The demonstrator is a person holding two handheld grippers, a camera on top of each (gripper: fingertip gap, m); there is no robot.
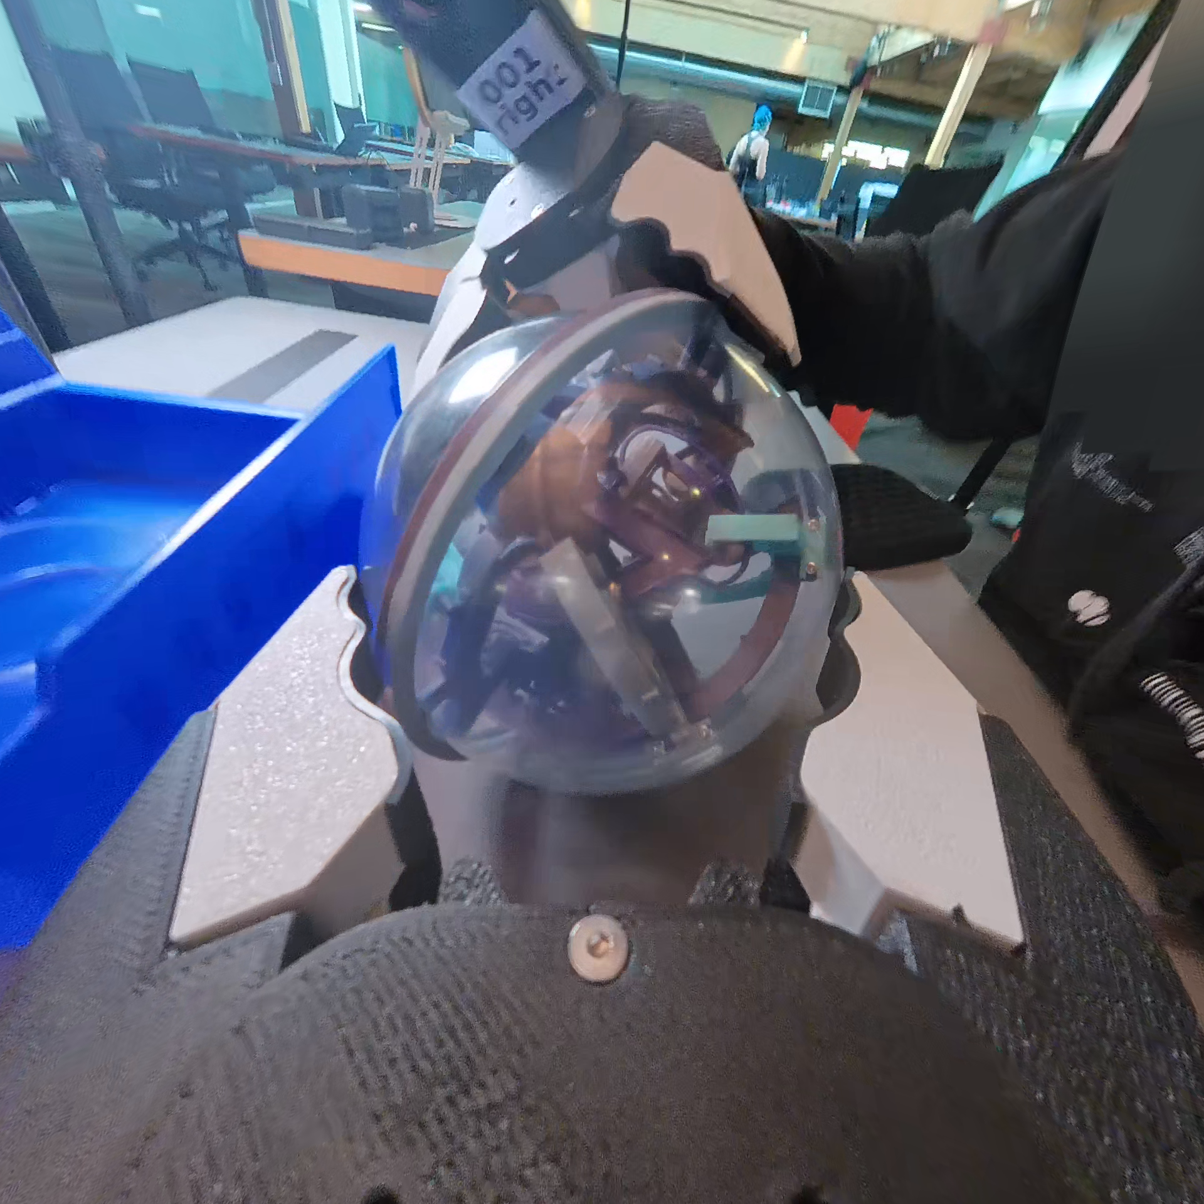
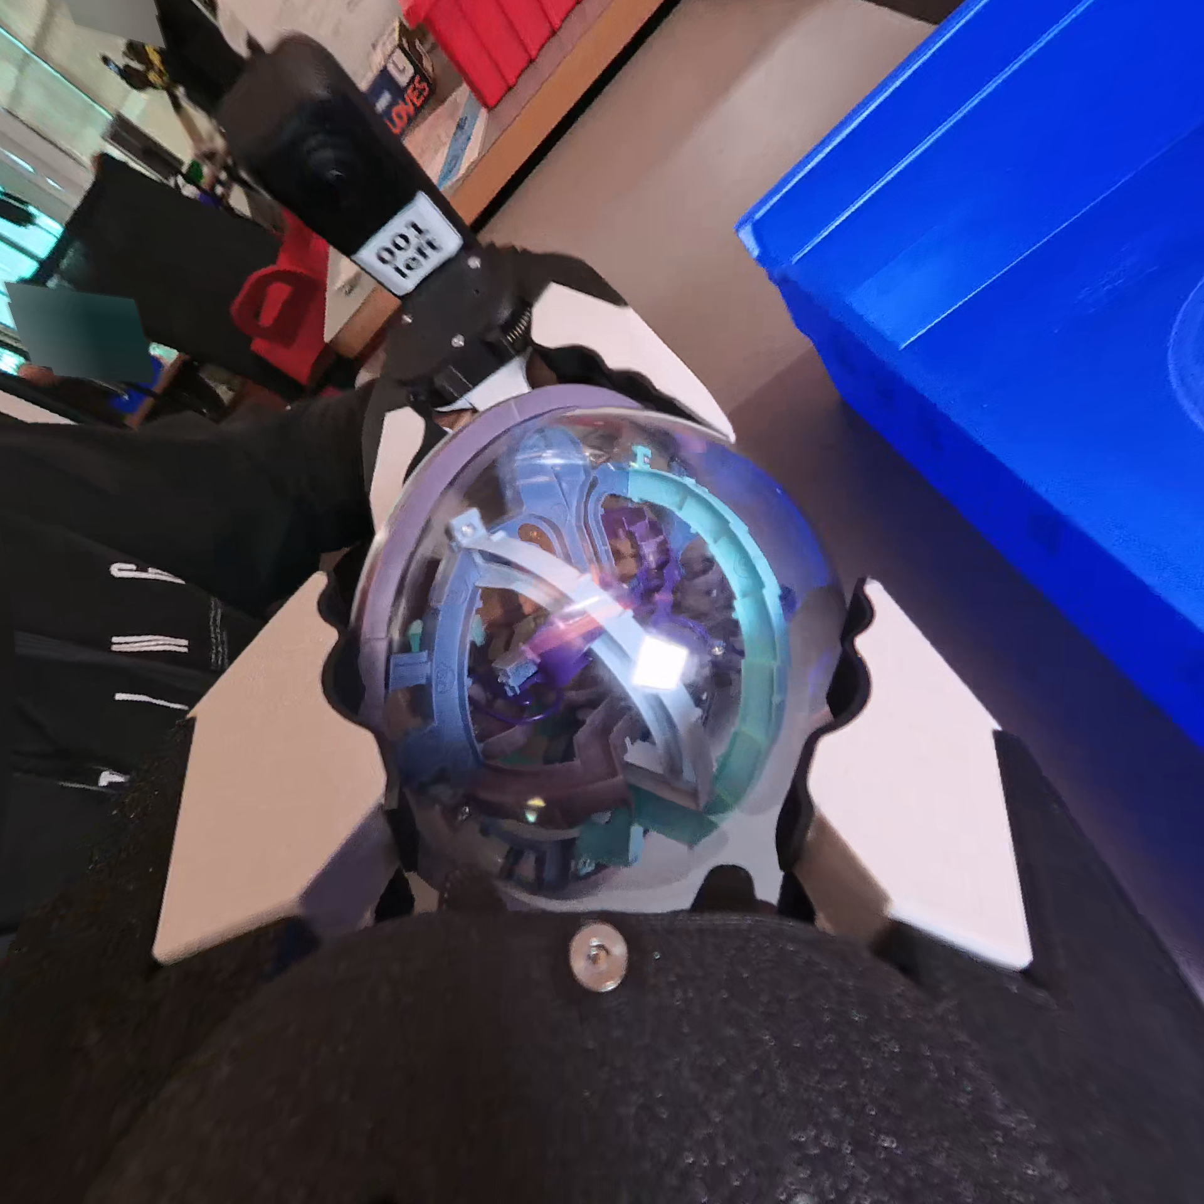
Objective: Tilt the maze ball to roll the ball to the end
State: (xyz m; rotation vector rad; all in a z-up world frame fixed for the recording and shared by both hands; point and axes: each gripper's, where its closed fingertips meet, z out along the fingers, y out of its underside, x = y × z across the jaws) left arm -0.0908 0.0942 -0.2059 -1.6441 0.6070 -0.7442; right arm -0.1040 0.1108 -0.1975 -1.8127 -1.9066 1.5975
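Note:
The maze ball is a clear plastic sphere with brown, purple, blue and teal tracks inside and a grey seam band. It is held in the air between both grippers. My left gripper is shut on its lower sides, with the wavy pads pressed against the shell. In the left wrist view the right gripper clamps the ball's far top side. In the right wrist view the maze ball fills the centre. My right gripper is shut on it, and the left gripper holds the far side. I cannot pick out the small ball inside.
A blue plastic bin stands close on the left of the ball, and on the right in the right wrist view. A pale table lies below. The person's black sleeve reaches in from the right. Office desks and chairs stand far behind.

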